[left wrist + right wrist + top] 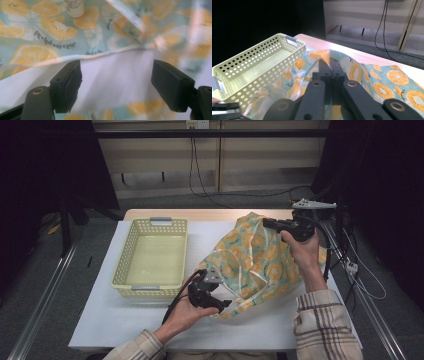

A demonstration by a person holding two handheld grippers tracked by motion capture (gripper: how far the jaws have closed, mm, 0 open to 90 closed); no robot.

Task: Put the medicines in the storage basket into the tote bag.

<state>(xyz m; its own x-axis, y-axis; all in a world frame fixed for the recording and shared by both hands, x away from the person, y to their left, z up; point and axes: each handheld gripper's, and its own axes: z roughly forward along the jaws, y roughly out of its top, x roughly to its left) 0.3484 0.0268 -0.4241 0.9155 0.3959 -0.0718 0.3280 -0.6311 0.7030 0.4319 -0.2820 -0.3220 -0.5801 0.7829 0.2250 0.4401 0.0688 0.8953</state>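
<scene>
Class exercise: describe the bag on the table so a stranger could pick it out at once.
On the white table, right of the pale yellow perforated basket, lies a crumpled plastic bag. The right gripper pinches its top edge. Its orange-slice print on pale blue is unique.

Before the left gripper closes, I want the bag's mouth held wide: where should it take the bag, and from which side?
Probably the bag's near rim, approached from the person's side. The right gripper pinches the far top edge and lifts it, so the mouth gapes toward the left gripper, whose open jaws face the opening just short of that rim. Avoid the small bottle inside.
</scene>
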